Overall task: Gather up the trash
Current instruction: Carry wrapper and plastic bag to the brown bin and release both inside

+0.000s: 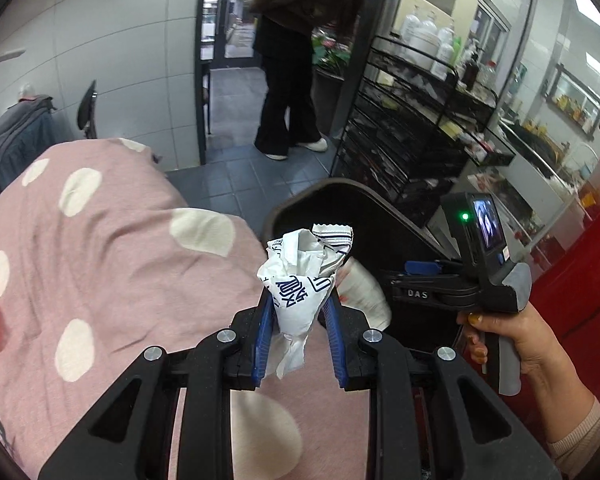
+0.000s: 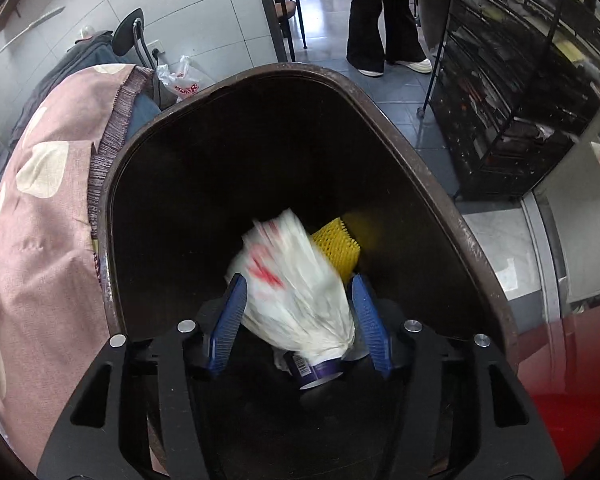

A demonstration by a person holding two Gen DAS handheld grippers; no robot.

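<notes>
Right wrist view: dark bin (image 2: 440, 200) fills frame beside pink dotted cloth (image 2: 40, 240). Right gripper (image 2: 298, 312) spread over the bin mouth, blurred white plastic bag (image 2: 292, 280) between the pads, contact unclear. Left gripper (image 1: 298, 312) pinches crumpled white wrapper (image 1: 300, 276) above cloth, near bin rim.

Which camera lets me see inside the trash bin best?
The right wrist view: it looks straight down into the dark trash bin, showing a blurred white plastic bag and yellow foam net inside. The left wrist view shows only the bin's rim, behind the crumpled white wrapper.
</notes>
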